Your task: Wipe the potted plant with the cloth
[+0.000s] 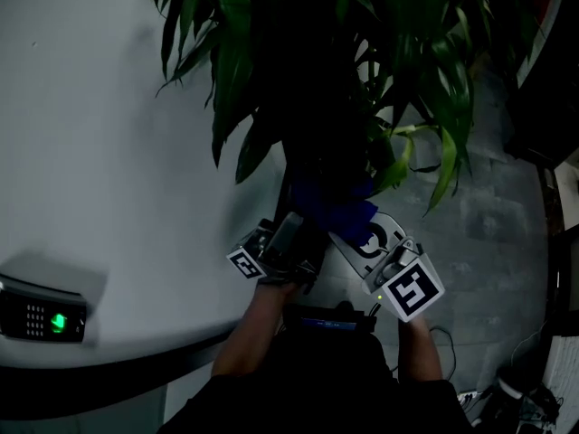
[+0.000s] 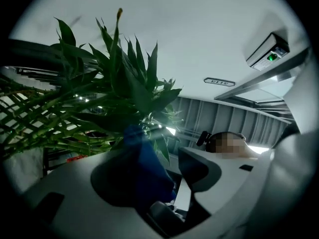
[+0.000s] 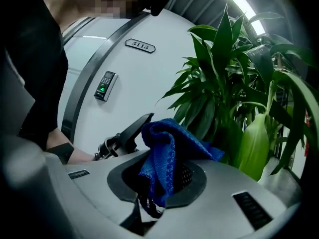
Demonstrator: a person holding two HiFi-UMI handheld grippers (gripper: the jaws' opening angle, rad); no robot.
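Note:
The potted plant (image 1: 362, 61) fills the top of the head view with long dark green leaves; its pot is hidden. A blue cloth (image 1: 339, 208) hangs just under the leaves. My right gripper (image 1: 380, 242) is shut on this cloth (image 3: 164, 148), which bunches up out of its jaws, with the plant (image 3: 234, 83) close behind to the right. My left gripper (image 1: 288, 235) sits beside it on the left, pointing steeply up at the leaves (image 2: 119, 98). Its jaws (image 2: 159, 161) stand apart; the cloth (image 2: 147, 168) lies against the left one, with a gap on the other side.
A curved white wall (image 1: 109, 152) stands left of the plant and carries a keypad reader with a green light (image 1: 41, 317). A number plate (image 3: 140, 46) hangs above it. Grey floor (image 1: 507, 242) lies to the right, with cables (image 1: 534, 396) at the bottom right.

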